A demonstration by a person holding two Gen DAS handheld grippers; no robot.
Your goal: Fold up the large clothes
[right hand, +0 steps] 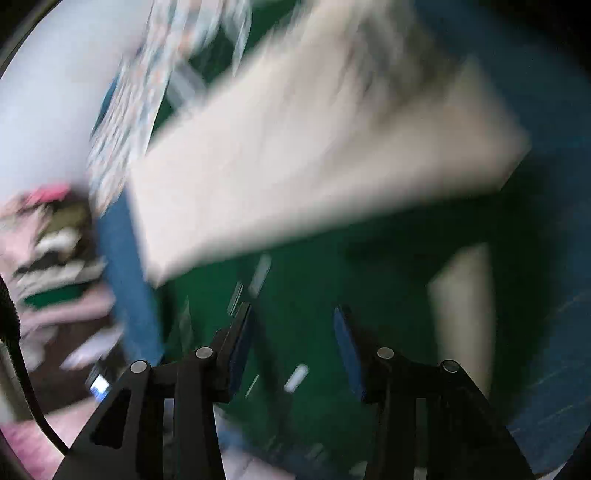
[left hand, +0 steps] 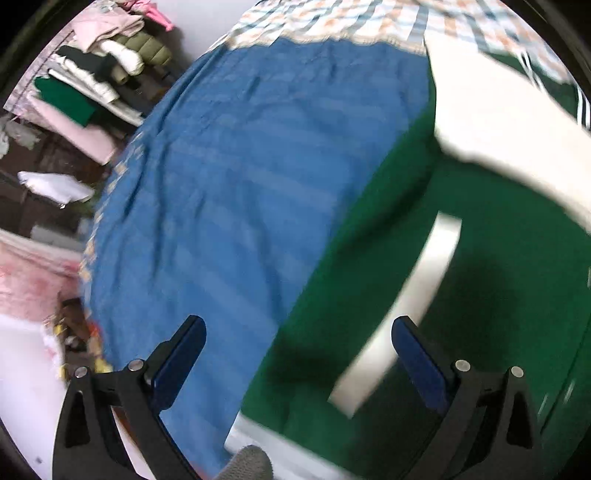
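Observation:
A green garment (left hand: 480, 288) with white panels and stripes lies on a blue bedsheet (left hand: 240, 177). A broad white part (left hand: 509, 122) of it crosses the upper right of the left wrist view; a white band (left hand: 406, 314) runs between the fingers. My left gripper (left hand: 299, 332) hangs above the garment's edge, jaws wide apart, nothing between them. The right wrist view is blurred. There the green garment (right hand: 303, 295) and its white panel (right hand: 314, 158) lie below my right gripper (right hand: 293, 332), whose jaws stand apart with nothing gripped.
A stack of folded clothes (left hand: 99, 70) in pink, green, white and olive sits at the far left beyond the bed. A checked cloth (left hand: 351, 18) lies along the bed's far end. Clutter (left hand: 74, 339) lies on the floor beside the bed's left edge.

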